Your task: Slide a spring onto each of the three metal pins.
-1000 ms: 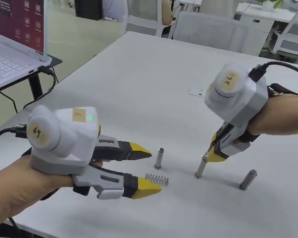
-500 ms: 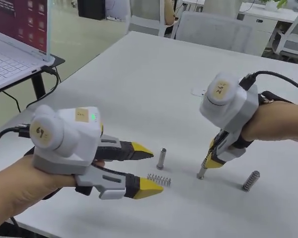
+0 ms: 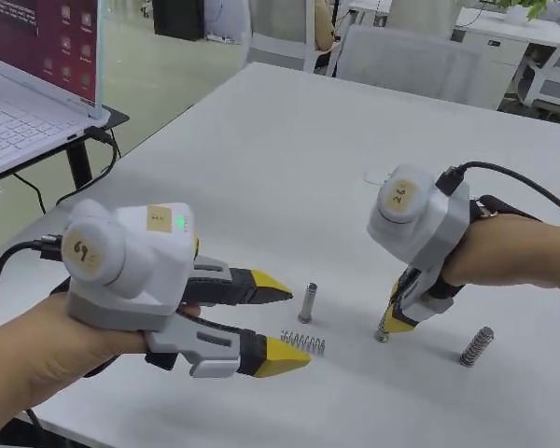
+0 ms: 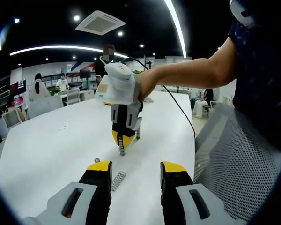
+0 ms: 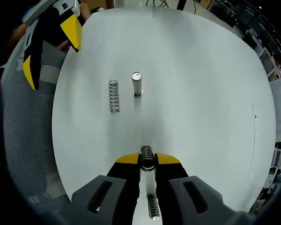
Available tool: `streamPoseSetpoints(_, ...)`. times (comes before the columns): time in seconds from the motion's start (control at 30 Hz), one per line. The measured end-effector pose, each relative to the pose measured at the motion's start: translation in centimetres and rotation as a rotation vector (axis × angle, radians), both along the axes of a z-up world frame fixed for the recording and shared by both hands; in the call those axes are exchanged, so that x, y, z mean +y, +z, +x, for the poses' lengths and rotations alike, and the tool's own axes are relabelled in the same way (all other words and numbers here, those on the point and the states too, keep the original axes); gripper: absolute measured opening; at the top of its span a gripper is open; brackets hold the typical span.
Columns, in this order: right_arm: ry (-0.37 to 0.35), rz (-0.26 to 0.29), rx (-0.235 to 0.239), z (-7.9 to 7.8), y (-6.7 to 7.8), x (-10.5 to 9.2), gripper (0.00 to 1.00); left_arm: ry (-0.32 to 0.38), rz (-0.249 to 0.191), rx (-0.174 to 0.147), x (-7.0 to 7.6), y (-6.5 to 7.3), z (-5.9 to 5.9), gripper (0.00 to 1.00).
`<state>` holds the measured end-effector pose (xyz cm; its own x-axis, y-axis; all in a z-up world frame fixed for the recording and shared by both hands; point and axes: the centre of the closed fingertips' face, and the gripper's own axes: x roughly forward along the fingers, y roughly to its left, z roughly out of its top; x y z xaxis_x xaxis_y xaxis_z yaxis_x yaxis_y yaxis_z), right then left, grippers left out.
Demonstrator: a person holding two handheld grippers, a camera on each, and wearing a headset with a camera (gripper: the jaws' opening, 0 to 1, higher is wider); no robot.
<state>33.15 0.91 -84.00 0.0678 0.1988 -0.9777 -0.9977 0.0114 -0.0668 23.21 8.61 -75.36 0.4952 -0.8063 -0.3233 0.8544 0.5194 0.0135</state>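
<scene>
A short grey bare pin (image 3: 306, 303) stands upright at lower centre of the head view. Just below it a loose spring (image 3: 302, 342) lies flat on its side. To the right a second pin (image 3: 383, 330) stands with a second spring (image 5: 147, 158) on it, pinched between the right gripper's (image 3: 393, 321) yellow tips. At lower right a third spring (image 3: 473, 350) sleeves the third pin (image 3: 485, 331), which appears to lean right.
</scene>
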Motion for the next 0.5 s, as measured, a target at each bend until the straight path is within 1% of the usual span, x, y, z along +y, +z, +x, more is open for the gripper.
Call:
streamPoseSetpoints(0.27, 0.001, -0.011, -0.001, 0.0, -1.0, 0.1, 0.09, 0.002, 0.001, 0.001, 0.1, 0.0, 0.0, 0.35)
streamPoseSetpoints(0.5, 0.008, -0.016, -0.005, 0.0, -1.2, 0.0, 0.12, 0.006, 0.001, 0.003, 0.1, -0.2, 0.0, 0.35)
